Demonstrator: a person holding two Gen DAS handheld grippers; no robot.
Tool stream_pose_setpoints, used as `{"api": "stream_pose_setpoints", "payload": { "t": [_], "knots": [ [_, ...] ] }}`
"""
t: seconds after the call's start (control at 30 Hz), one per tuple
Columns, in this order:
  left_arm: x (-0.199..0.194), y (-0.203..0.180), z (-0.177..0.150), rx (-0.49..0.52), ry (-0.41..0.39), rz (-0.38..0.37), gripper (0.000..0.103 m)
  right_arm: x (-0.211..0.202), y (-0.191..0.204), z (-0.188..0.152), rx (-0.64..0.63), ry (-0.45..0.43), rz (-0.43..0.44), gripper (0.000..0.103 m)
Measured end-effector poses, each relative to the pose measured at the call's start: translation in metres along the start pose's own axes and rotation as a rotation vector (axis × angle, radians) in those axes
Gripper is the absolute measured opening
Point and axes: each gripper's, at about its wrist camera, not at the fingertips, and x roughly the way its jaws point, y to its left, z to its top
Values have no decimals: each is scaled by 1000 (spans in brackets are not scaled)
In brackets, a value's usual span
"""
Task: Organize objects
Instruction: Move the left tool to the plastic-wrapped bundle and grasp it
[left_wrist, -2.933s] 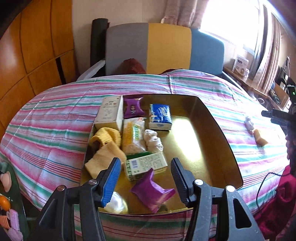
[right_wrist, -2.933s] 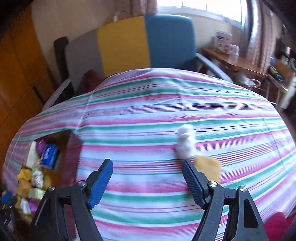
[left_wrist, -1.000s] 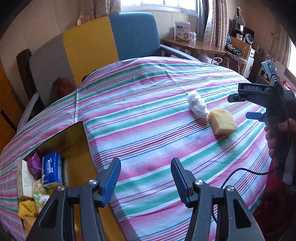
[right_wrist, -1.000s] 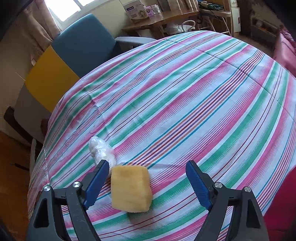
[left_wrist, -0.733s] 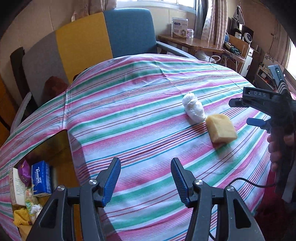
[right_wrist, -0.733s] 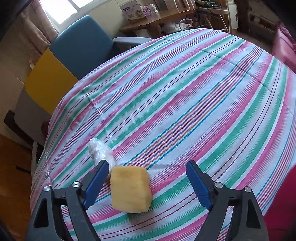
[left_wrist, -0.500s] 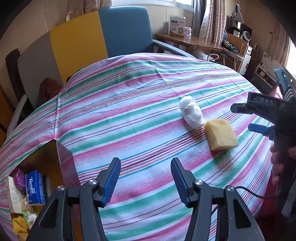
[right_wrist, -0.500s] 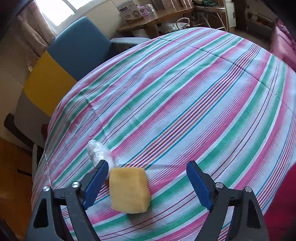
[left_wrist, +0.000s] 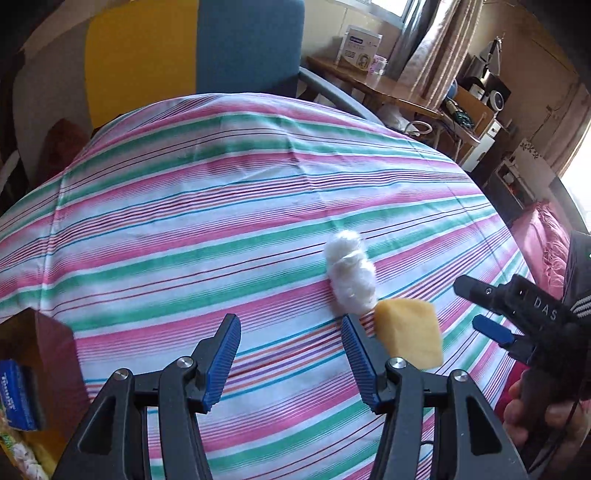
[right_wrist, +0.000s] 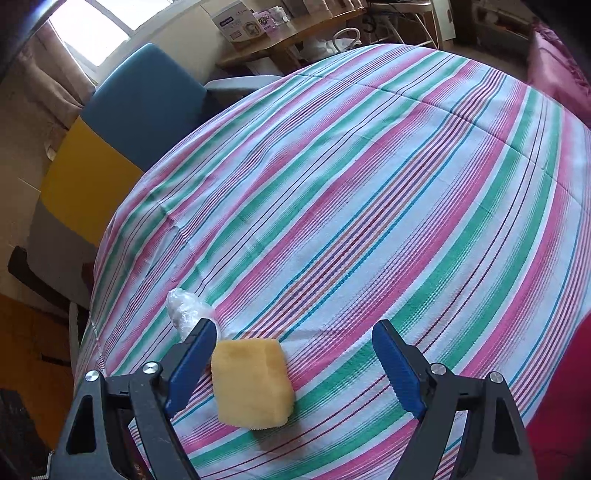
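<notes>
Overhead, both grippers' fingers apart and empty: left gripper (left_wrist: 290, 356) half-spread, right gripper (right_wrist: 293, 363) wide above yellow sponge (right_wrist: 251, 384).

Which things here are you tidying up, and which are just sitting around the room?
Tidying up:
- yellow sponge
- white plastic-wrapped bundle
- blue tissue pack, already in the tray

Just sitting around:
- striped tablecloth
- blue and yellow chair
- box on the side desk

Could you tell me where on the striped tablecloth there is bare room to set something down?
Most of the striped tablecloth is bare, from the blue chair side across to the right. The one crowded spot is near the grippers, where the white bundle and yellow sponge lie side by side.
</notes>
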Motion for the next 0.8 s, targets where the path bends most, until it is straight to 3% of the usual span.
{"api": "stream_pose_setpoints", "payload": {
  "t": [0.2, 0.57, 0.63, 0.73, 0.8],
  "knots": [
    [22, -16, 18, -29, 15, -39, 58, -2, -6, 5, 38, -16, 10, 87],
    [91, -41, 44, -13, 88, -20, 57, -2, -13, 6, 55, -22, 0, 87],
    [99, -33, 41, -46, 110, -25, 37, -3, -14, 6, 50, -20, -8, 87],
    [89, -22, 33, -50, 102, -51, 37, 1, -11, 6, 20, -5, -15, 83],
    [78, -14, 24, -39, 97, -21, 37, 4, -6, 5, -8, 5, -16, 80]
  ]
}}
